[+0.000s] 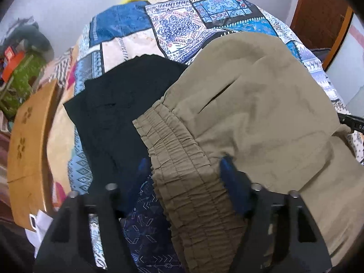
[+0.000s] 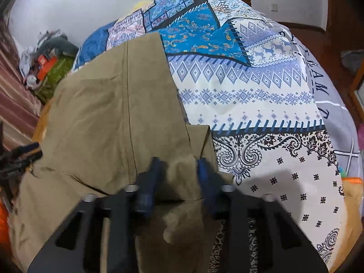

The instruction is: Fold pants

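Note:
Khaki pants (image 1: 261,113) lie on a patterned bedspread (image 1: 173,22). Their elastic waistband (image 1: 177,163) runs down between the blue fingers of my left gripper (image 1: 184,166), whose jaws stand wide apart around it. In the right wrist view the pants (image 2: 113,104) spread left and far, with the leg hems near me. My right gripper (image 2: 179,163) has its jaws open around the hem fabric (image 2: 182,177). The left gripper also shows at the left edge of the right wrist view (image 2: 20,157).
A folded black garment (image 1: 118,104) lies left of the khaki pants on the bed. A wooden headboard or chair (image 1: 29,141) stands at left. Clutter and a green bag (image 1: 20,79) sit on the floor by the wall. The bedspread (image 2: 261,104) extends to the right.

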Demonstrator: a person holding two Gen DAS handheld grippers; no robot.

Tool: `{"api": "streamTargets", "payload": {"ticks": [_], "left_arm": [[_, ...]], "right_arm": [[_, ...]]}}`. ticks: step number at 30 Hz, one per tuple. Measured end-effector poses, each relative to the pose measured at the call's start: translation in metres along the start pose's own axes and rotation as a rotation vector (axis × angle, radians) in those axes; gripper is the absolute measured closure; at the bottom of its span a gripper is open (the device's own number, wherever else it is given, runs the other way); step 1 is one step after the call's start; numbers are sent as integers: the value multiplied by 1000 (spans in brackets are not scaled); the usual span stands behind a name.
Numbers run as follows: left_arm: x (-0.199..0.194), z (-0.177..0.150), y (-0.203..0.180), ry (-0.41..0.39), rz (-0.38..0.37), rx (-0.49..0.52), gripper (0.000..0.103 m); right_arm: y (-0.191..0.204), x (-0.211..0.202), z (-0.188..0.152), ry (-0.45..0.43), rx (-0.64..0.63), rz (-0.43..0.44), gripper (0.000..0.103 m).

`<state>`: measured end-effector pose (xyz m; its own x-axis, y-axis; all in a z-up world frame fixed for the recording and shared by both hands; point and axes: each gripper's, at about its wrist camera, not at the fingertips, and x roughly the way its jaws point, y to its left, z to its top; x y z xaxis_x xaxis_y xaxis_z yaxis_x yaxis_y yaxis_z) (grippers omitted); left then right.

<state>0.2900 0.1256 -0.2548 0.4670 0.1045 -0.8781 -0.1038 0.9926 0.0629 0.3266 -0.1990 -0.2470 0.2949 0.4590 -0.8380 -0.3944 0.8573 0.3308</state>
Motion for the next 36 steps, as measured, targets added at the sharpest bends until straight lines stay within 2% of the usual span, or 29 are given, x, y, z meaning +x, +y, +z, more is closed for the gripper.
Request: {"api": "streamTargets", "payload": {"ticks": [3, 8, 11, 14, 19, 22, 24, 27, 31, 34, 36], "left_arm": [[1, -1, -1, -28, 64, 7, 41], [6, -4, 7, -30, 79, -40, 38], [8, -7, 3, -11, 72, -4, 38], [1, -8, 0, -30, 74, 28, 37], [-19, -5, 9, -36, 31, 23, 28], [-33, 3, 17, -67, 42, 12, 25], [-42, 11, 25, -95, 43, -3, 21], [-50, 24, 37, -134, 43, -34, 15], [-43, 42, 52, -136, 51, -78, 14], [-22, 54, 63, -70, 34, -131, 14], [-4, 59, 69, -22, -4, -169, 14]], "right_arm": [[1, 1, -2, -3, -31, -24, 89], [8, 14, -2, 22, -80, -73, 91], [7, 13, 3, 37, -87, -72, 91], [9, 6, 9, 35, -97, -80, 90], [17, -17, 17, -11, -125, -130, 87], [22, -33, 23, -45, -141, -132, 76], [28, -45, 29, -75, -154, -131, 49], [37, -62, 36, -164, -160, -125, 32], [47, -68, 54, -230, -145, -98, 26], [54, -63, 68, -251, -161, -91, 26], [56, -55, 78, -260, -172, -89, 26]]}}
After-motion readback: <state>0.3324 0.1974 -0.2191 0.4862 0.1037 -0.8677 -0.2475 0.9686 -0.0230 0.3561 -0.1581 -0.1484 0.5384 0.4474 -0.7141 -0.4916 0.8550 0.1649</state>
